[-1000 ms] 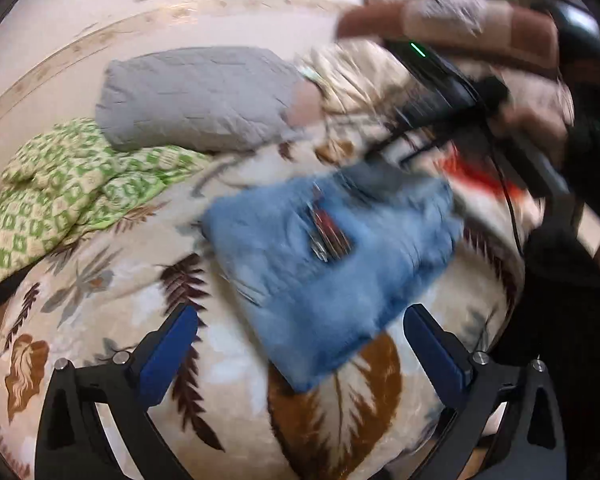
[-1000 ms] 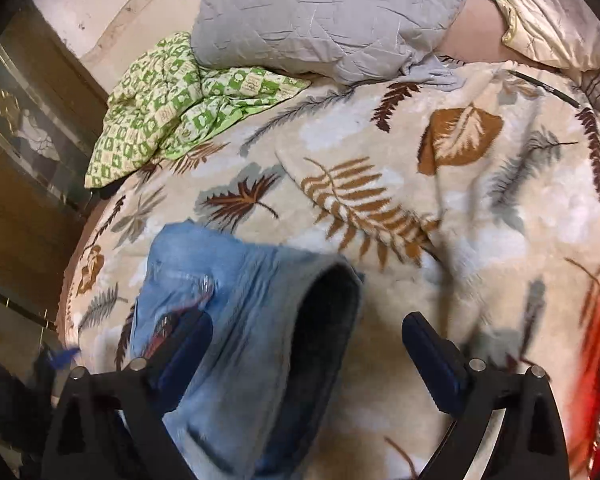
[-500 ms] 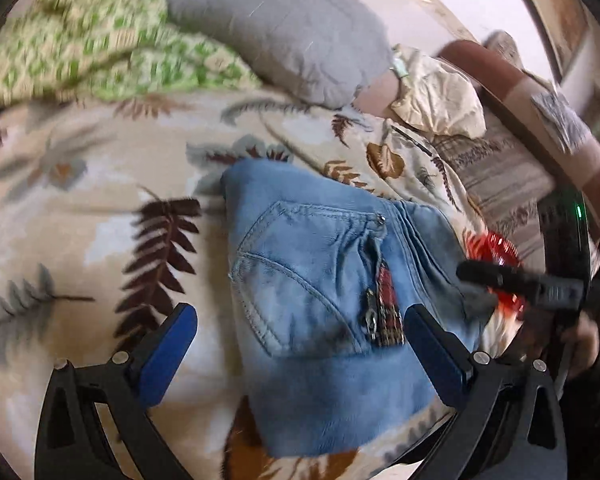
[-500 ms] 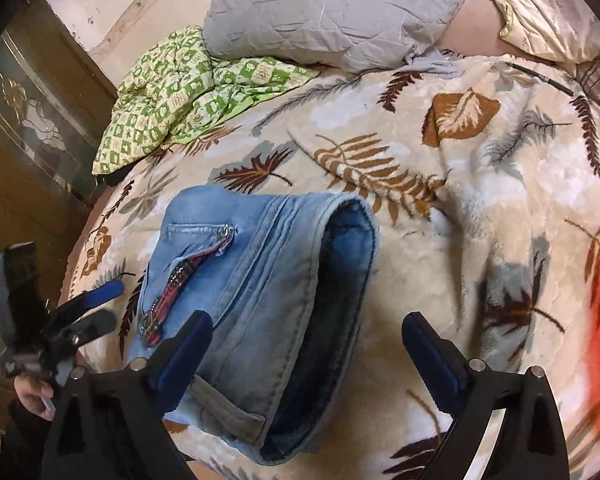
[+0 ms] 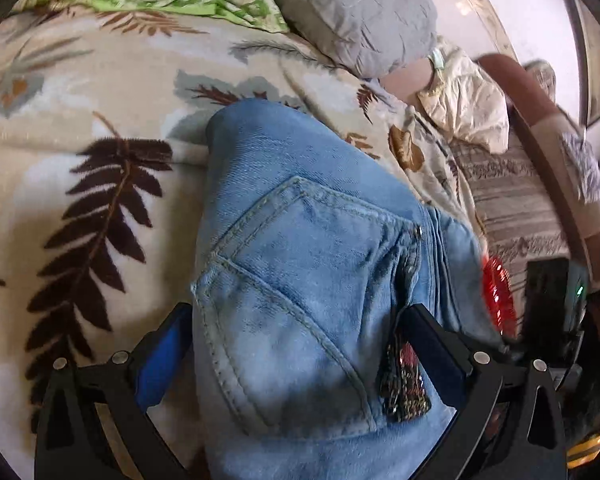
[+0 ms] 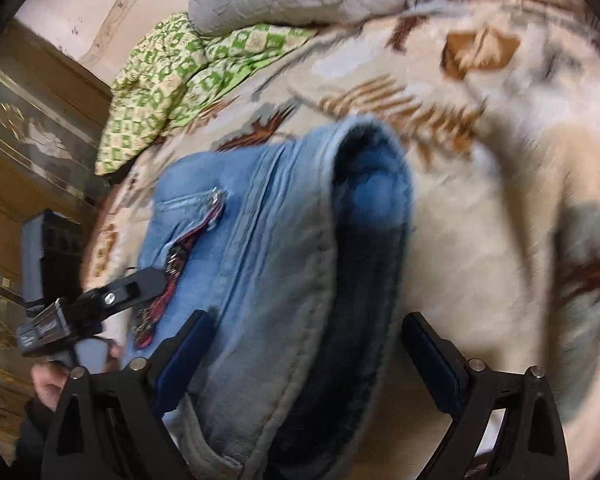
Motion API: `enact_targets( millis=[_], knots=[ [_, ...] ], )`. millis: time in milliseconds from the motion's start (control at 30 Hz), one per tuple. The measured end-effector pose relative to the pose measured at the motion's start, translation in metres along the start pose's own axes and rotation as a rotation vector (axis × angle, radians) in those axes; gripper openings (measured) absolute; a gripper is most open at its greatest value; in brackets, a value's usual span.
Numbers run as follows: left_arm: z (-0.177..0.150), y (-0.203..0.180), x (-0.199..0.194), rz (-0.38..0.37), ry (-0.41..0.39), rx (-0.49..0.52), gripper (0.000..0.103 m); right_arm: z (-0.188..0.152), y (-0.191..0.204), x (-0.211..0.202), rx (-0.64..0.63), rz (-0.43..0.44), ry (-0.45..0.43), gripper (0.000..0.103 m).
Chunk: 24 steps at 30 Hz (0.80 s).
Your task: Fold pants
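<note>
The blue jeans [image 5: 308,280] lie at the centre of both views, already doubled into a thick bundle on the leaf-print blanket [image 5: 80,208] of the bed, back pocket [image 5: 300,304] up and the dark inner layers showing along the folded edge in the right wrist view. The folding looks largely done; what seems left is squaring or moving the bundle. The left hand-held gripper [image 5: 296,356] straddles the near end with its jaws apart, and the right hand-held gripper [image 6: 304,356] likewise stands spread around the folded edge, neither clamped. A grey pillow [image 5: 352,12] and a green checked cloth [image 6: 172,80] sit toward the upper frame.
</note>
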<state>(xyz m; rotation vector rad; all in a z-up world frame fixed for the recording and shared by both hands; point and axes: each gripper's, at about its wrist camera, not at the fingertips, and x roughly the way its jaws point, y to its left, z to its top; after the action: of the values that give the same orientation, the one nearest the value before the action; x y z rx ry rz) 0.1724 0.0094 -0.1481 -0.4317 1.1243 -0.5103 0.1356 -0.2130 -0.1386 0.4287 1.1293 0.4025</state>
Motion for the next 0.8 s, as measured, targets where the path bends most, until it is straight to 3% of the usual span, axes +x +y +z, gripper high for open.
enact_targets(
  millis=[67,133,200,267,533,633,800],
  knots=[
    [-0.001,-0.002,-0.002,-0.012,0.009,0.017,0.102,-0.003,0.002,-0.003,-0.019,0.022,-0.027,0.085],
    [-0.003,-0.005,-0.006,-0.02,0.016,0.051,0.086,-0.005,0.006,-0.007,-0.045,0.023,-0.04,0.076],
    [-0.003,-0.006,-0.011,-0.012,0.01,0.069,0.051,-0.005,0.007,-0.007,-0.058,0.013,-0.04,0.069],
    [-0.003,-0.002,-0.013,-0.012,0.013,0.058,0.047,-0.007,0.008,-0.005,-0.064,0.007,-0.046,0.063],
    [-0.005,-0.007,-0.012,0.031,-0.006,0.065,0.046,-0.008,0.013,-0.002,-0.073,-0.028,-0.058,0.059],
    [-0.011,-0.014,-0.015,0.044,-0.039,0.091,0.042,-0.013,0.019,-0.007,-0.09,-0.038,-0.088,0.054],
    [-0.015,-0.031,-0.031,0.002,-0.109,0.162,0.03,-0.01,0.022,-0.026,-0.086,0.059,-0.149,0.043]
  ],
)
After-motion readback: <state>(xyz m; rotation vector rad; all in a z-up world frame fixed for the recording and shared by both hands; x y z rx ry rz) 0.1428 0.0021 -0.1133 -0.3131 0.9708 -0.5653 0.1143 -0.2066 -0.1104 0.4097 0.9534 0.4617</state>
